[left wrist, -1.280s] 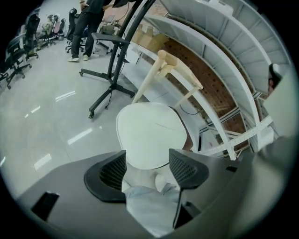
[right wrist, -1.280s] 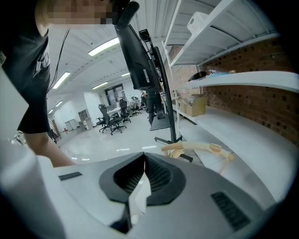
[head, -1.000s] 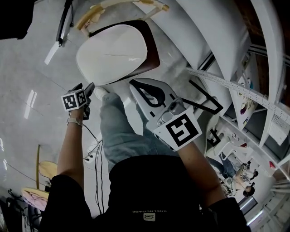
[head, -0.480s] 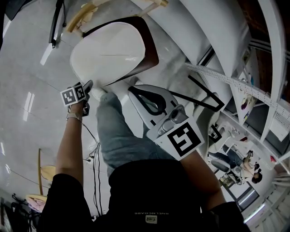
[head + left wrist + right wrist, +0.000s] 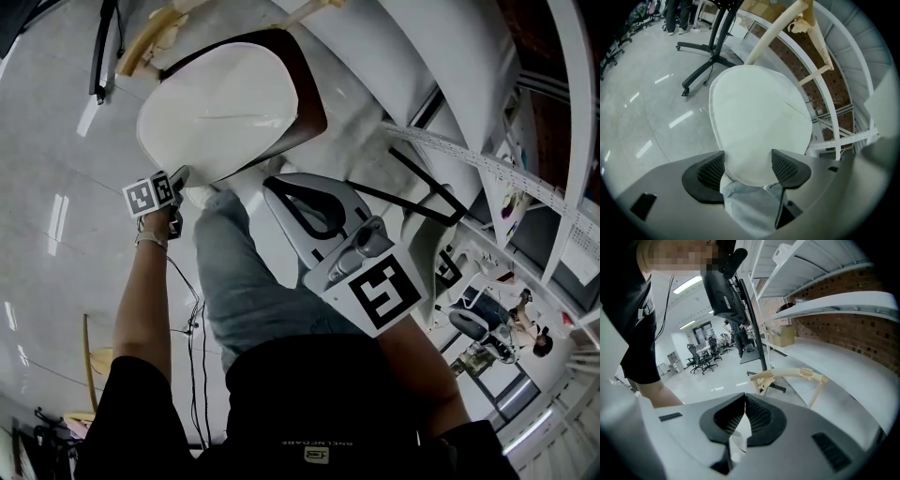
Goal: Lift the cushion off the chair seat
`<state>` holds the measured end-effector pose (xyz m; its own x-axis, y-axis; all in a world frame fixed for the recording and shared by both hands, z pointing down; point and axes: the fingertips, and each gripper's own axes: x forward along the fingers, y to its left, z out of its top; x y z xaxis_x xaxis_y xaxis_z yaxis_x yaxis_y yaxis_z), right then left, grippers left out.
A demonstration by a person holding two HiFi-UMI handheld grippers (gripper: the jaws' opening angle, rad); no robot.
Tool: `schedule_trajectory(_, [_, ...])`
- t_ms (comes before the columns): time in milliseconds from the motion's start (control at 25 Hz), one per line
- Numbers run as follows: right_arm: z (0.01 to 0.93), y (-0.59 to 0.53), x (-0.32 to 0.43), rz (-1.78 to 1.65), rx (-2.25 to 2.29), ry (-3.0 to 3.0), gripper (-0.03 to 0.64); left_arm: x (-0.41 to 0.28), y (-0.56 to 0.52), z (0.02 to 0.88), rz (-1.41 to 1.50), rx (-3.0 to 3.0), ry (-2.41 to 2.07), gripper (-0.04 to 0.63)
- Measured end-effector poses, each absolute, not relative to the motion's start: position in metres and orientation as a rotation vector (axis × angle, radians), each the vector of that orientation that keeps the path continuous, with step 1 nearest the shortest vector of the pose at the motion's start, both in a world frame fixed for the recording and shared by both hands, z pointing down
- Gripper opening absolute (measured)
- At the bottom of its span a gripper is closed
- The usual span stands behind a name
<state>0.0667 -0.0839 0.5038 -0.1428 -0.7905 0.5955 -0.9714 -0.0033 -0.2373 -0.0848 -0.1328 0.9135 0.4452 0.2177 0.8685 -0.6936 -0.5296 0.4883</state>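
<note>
We see the white cushion lying flat on the seat of the dark chair, covering nearly all of it; only a brown rim of the chair shows along one side.

Our left gripper hangs just beside the chair's near edge. Its jaws stand wide apart and clamp nothing. In the left gripper view the cushion fills the gap between the left gripper pads, its rounded near edge dipping in between them, but we cannot tell whether either pad touches it. Our leg in jeans shows just under that edge, on the near side of the chair.

Our right gripper is held off the chair's near right corner, apart from the seat. In its own view the right gripper has its jaws closed tip to tip, with nothing between them.
</note>
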Motion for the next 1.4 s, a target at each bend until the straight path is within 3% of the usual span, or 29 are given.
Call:
schedule_trajectory(320, [0.51, -0.081, 0.085, 0.919, 1.896, -1.945, 0.011, -0.083, -0.131, 0.925, 1.286, 1.747, -0.404, 0.316])
schedule_trajectory(520, [0.512, -0.077, 0.094, 0.929, 1.92, -1.935, 0.011, -0.089, -0.13, 0.927, 1.256, 1.704, -0.434, 0.36])
schedule_trajectory(800, [0.518, -0.072, 0.099, 0.946, 1.938, -1.931, 0.011, -0.086, -0.129, 0.928, 1.168, 1.682, -0.438, 0.35])
schedule_trajectory(1200, [0.508, -0.074, 0.099, 0.941, 1.938, -1.956, 0.011, -0.093, -0.133, 0.914, 1.326, 1.781, -0.537, 0.157])
schedule_trajectory(1400, [0.501, -0.072, 0.098, 0.929, 1.929, -1.972, 0.011, -0.098, -0.137, 0.904, 1.371, 1.826, -0.562, 0.095])
